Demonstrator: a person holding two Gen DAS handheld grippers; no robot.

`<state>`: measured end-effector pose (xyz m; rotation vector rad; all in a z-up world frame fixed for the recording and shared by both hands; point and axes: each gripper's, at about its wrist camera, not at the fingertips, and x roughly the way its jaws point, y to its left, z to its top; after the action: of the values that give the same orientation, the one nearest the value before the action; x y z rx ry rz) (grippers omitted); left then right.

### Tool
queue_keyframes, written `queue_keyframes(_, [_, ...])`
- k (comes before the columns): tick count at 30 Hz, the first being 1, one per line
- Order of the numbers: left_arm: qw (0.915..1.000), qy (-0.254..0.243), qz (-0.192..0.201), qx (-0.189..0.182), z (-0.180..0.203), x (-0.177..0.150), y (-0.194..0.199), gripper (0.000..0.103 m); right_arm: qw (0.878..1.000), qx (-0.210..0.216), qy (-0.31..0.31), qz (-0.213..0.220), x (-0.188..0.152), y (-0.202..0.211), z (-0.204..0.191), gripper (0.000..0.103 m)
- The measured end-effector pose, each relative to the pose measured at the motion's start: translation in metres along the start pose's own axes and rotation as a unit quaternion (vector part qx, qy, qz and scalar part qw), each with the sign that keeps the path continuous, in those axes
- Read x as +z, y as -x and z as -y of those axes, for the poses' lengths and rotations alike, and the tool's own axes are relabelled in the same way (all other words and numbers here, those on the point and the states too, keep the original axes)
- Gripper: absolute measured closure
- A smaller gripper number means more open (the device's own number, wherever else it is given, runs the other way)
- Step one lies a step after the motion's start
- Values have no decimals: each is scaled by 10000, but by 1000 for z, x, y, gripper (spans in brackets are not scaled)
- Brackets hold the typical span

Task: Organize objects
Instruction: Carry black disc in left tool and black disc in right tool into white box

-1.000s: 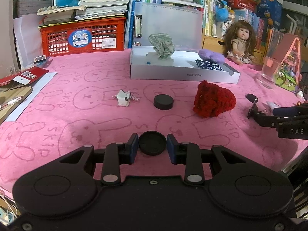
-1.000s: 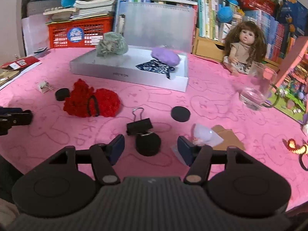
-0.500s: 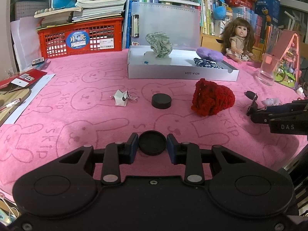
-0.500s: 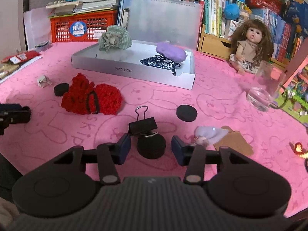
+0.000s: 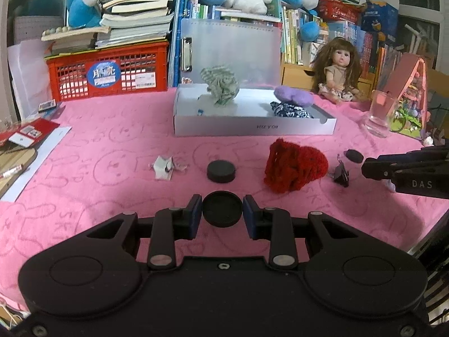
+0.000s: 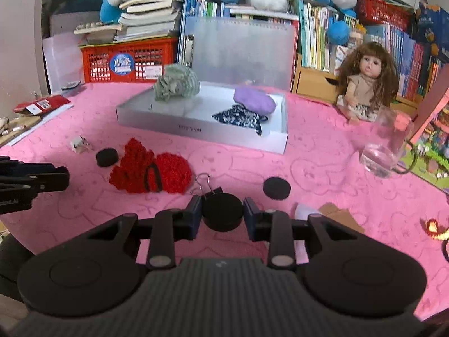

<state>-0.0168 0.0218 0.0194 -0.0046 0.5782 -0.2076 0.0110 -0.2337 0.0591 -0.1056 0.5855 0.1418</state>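
On the pink bunny-print cloth [image 5: 112, 140], two flat black round caps sit pinched: one cap [image 5: 222, 208] between the left gripper [image 5: 222, 214] pads, another cap [image 6: 222, 212] between the closing right gripper [image 6: 222, 215] pads, beside a binder clip [image 6: 209, 189].

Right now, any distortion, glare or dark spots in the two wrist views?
Left wrist view: strong fisheye bending, black corners, shadow on the pink cloth at lower right, no glare. Right wrist view: same bending; glass shows faint reflections; the black disc between the fingers is nearly featureless; shelf background soft.
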Motion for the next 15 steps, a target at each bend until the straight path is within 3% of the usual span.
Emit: queue_keyframes(15, [9998,104,-24,150,-2,40,-25,73,9995,-28,-312,20,16,-11,10,66])
